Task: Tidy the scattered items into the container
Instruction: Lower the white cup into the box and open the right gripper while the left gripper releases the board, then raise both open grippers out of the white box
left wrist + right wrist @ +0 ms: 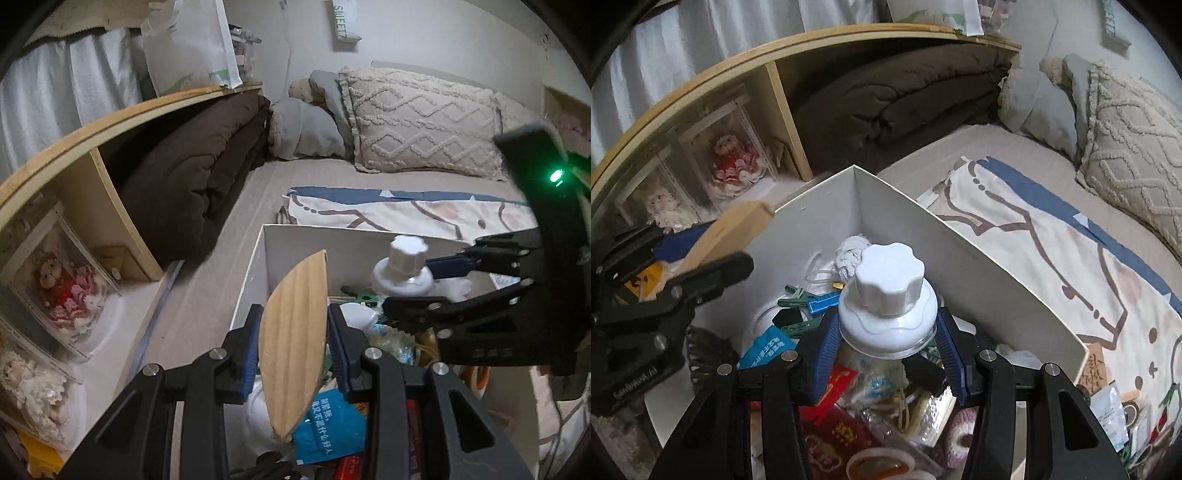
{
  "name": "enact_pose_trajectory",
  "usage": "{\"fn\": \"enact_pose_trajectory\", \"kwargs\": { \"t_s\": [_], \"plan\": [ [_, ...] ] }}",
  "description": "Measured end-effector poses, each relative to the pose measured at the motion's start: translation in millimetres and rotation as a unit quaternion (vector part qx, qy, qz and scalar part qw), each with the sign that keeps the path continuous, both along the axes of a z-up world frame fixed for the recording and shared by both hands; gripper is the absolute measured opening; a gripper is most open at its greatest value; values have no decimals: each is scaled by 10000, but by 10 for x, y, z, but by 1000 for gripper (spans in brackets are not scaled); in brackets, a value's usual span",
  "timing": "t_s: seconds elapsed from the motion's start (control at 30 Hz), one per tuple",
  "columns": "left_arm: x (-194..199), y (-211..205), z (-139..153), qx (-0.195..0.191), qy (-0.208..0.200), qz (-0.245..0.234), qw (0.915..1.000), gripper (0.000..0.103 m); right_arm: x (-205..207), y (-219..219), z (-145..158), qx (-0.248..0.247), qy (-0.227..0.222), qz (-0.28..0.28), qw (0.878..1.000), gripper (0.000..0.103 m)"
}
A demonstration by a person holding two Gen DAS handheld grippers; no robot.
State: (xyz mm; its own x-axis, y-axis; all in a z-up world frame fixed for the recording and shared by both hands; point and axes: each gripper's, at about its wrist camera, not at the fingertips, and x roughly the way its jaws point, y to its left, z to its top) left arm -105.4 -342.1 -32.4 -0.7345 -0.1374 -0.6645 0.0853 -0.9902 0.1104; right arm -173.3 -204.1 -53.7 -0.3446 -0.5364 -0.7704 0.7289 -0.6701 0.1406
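White-capped jar [888, 310] between right claw [886, 354] pads — over box [997, 266]

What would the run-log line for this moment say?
left hand-held gripper: shut on wooden piece | right hand-held gripper: shut on white-capped bottle | both over white box | unreleased

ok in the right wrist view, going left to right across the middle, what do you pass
left gripper holding a tan wooden piece → white scallop-capped jar in the right gripper → white box's right wall → cream and blue cartoon blanket
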Motion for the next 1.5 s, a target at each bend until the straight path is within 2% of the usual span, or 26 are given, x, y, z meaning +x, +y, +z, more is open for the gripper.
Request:
{"fn": "enact_pose_trajectory", "kwargs": {
  "t_s": [0.17, 0.23, 0.27, 0.3, 0.7, 0.9, 0.93, 1.0, 1.1, 1.4, 1.5],
  "plan": [
    [-64, -34, -54, -26, -198, 48, 9998, 34, -110, -22, -93, 177, 30, -240, 9996, 57],
    [-76, -46, -68, 44, -243, 33, 9997, 34, -138, 16, -93, 94, 2, -304, 9995, 73],
    [-75, -47, -69, 60, -250, 34, 9997, 34, -146, 50, -87, 29, -30, -329, 9994, 87],
    [-76, -47, -72, 65, -261, 36, 9996, 34, -147, 75, -77, -16, -55, -339, 9994, 92],
    [-163, 11, -192, -242, -682, 166, 9972, 34, 25, 224, 27, -214, -110, -124, 9996, 92],
    [-140, 57, -242, -605, -796, 337, 9944, 34, 90, 307, 4, -209, -165, -51, 9996, 92],
    [-132, 58, -257, -686, -815, 389, 9935, 34, 93, 329, 5, -229, -181, -56, 9996, 92],
    [-125, 68, -305, -931, -898, 482, 9904, 47, 92, 370, 11, -266, -197, -84, 9994, 92],
    [-96, 89, -327, -1023, -891, 482, 9896, 48, 88, 413, 33, -300, -213, -102, 9993, 92],
    [-37, 113, -280, -1004, -848, 477, 9902, 48, 158, 481, 95, -346, -196, -74, 9992, 92],
    [2, 105, -233, -894, -799, 512, 9915, 48, 185, 508, 104, -349, -191, -85, 9992, 92]
  ]
}}
